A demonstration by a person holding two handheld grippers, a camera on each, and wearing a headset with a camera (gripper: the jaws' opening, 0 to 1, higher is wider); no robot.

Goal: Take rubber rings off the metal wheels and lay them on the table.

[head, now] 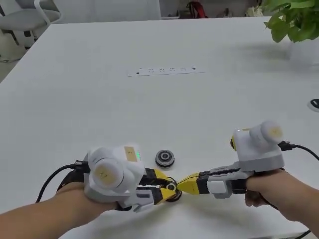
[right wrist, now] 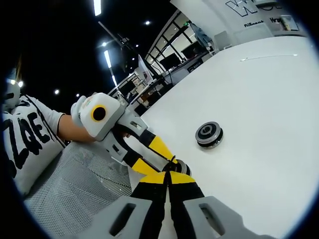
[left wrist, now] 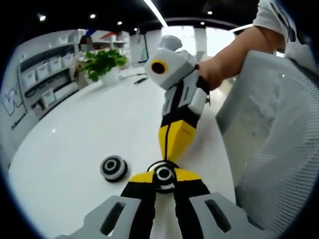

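Rubber ring [left wrist: 157, 165] on wheel [left wrist: 164, 175] clamped in left gripper [head: 168, 188], right gripper [right wrist: 169, 175] pinching it; next, probably peel away from left jaws.

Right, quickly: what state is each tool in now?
Left tool: shut on a wheel.
Right tool: shut, tips against that wheel's rim.

Near the near edge of the tabletop [head: 99, 109], a metal wheel [head: 172, 187] is clamped in the left gripper [head: 167, 189] jaws and touched by the closed jaws of the right gripper [head: 180, 185]. A second wheel [head: 164, 158] is set just beyond them.
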